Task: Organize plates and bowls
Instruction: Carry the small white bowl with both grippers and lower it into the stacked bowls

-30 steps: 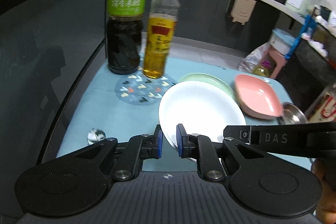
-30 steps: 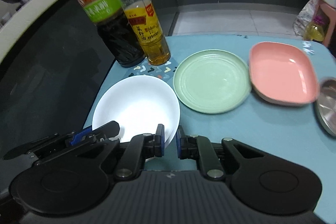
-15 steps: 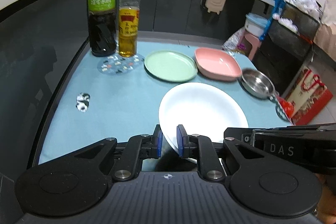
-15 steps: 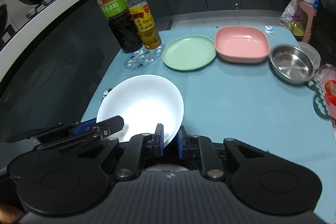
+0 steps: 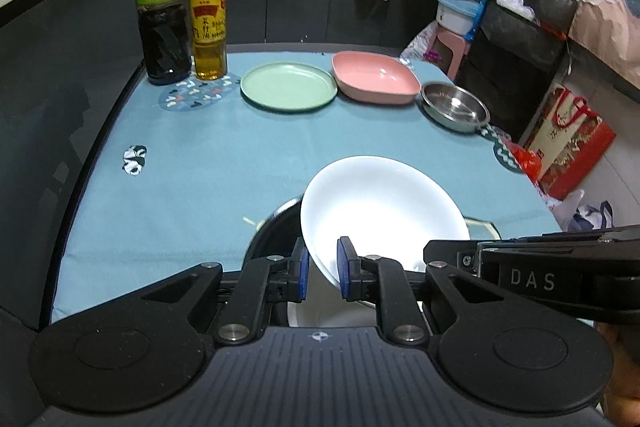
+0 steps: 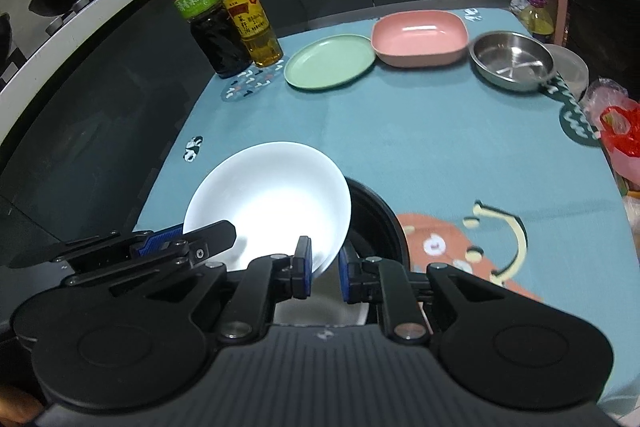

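Note:
Both grippers hold one white plate (image 5: 380, 211) by its near rim, above the near part of the blue table. My left gripper (image 5: 323, 269) is shut on its left edge; my right gripper (image 6: 323, 269) is shut on its right edge, where the plate (image 6: 268, 199) shows tilted. Under it stands a black round container (image 6: 380, 223) with something white inside (image 5: 340, 311). A green plate (image 5: 288, 85), a pink square bowl (image 5: 376, 77) and a steel bowl (image 5: 456, 105) sit in a row at the far side.
Two bottles, dark vinegar (image 5: 162, 15) and yellow oil (image 5: 208, 19), stand on a patterned coaster (image 5: 198, 95) at the far left. A clear lidded bowl (image 6: 570, 69) and a red bag (image 6: 620, 131) lie at the right edge. The blue cloth (image 5: 240, 155) covers the table.
Both grippers have carried the white plate back toward the near edge, away from the bottles. It now hangs over the black container, which has come into view.

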Tool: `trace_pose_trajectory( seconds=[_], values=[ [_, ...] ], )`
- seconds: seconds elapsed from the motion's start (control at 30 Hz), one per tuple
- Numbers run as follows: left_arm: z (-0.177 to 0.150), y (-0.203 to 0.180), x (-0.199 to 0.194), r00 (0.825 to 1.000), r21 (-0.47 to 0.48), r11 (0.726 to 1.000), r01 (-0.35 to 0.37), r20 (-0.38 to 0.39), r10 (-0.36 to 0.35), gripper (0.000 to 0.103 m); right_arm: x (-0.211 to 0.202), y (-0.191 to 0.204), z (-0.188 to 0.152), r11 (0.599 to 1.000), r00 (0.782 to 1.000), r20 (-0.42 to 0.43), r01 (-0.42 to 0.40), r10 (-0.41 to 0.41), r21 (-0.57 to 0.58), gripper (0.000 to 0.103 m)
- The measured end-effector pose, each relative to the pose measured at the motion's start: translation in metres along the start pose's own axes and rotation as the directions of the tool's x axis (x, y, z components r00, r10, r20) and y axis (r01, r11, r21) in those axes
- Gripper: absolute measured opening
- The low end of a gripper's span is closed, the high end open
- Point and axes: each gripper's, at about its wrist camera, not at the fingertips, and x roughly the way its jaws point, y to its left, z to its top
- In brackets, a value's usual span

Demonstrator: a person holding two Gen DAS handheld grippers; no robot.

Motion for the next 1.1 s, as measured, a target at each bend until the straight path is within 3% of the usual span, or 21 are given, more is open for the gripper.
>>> trace_pose_trajectory(
  seconds=[0.37, 1.1],
  values=[
    [-0.013, -0.004, 0.001, 0.999, 0.027, 1.000, -0.005, -0.040, 0.006, 0.015, 0.002, -0.005, -0.018, 1.000, 1.000, -0.025, 0.000, 0.000, 0.022, 0.017],
    [-0.020, 0.000, 0.011, 0.994, 0.023, 1.000, 0.007, -0.108, -0.005, 0.015, 0.009, -0.005, -0.023, 1.000, 0.998, -0.059, 0.003, -0.001, 0.029, 0.018]
  ],
)
